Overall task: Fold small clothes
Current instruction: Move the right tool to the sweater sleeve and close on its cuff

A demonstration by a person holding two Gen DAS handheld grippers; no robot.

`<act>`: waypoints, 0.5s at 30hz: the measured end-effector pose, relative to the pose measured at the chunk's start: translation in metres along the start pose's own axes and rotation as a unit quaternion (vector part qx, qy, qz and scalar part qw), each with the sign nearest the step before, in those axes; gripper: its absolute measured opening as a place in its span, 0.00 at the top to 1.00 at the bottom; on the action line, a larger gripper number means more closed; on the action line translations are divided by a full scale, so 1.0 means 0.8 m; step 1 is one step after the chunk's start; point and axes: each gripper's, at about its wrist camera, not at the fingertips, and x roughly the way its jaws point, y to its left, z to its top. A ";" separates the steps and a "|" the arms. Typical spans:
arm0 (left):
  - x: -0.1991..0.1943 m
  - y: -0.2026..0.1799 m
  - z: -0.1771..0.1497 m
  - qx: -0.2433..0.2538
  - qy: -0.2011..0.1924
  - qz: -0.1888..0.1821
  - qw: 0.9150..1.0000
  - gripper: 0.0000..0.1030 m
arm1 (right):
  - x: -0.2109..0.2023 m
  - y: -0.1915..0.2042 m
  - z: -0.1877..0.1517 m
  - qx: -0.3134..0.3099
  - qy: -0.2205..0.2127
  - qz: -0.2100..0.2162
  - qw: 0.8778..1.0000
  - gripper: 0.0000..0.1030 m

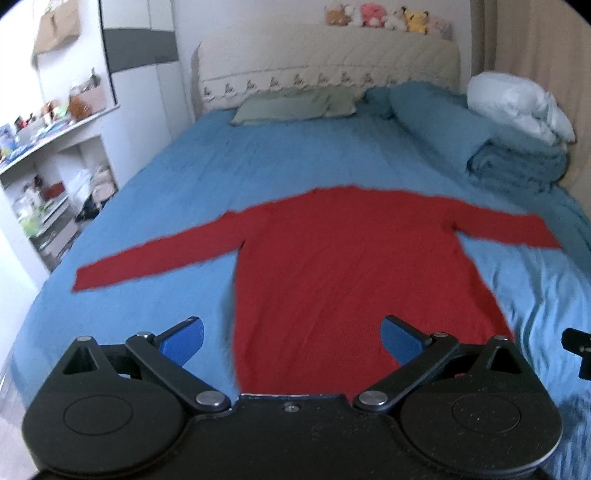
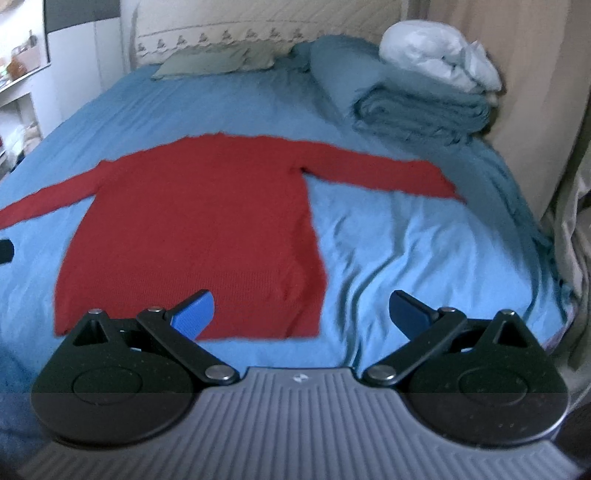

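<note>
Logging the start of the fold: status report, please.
Left gripper open, empty. Right gripper open, empty. Red sweater flat on blue bedsheet, sleeves spread, unfolded. Nothing lying on it.

We see a bed with a blue sheet (image 1: 258, 166), a green pillow (image 1: 291, 105) against its quilted headboard (image 1: 325, 62), plush toys (image 1: 384, 16) on top, a folded blue blanket (image 2: 424, 107) under a white bundle (image 2: 436, 51), and cluttered shelves (image 1: 48, 184) at left.

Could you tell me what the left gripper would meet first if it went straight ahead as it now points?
Probably the red sweater: the open left gripper points at its lower body, which lies flat on the blue bedsheet, though depth is unclear.
</note>
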 end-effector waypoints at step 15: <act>0.194 -0.175 0.172 0.055 -0.037 -0.098 0.993 0.00 | 0.165 -0.159 0.149 0.098 -0.080 -0.094 0.987 0.00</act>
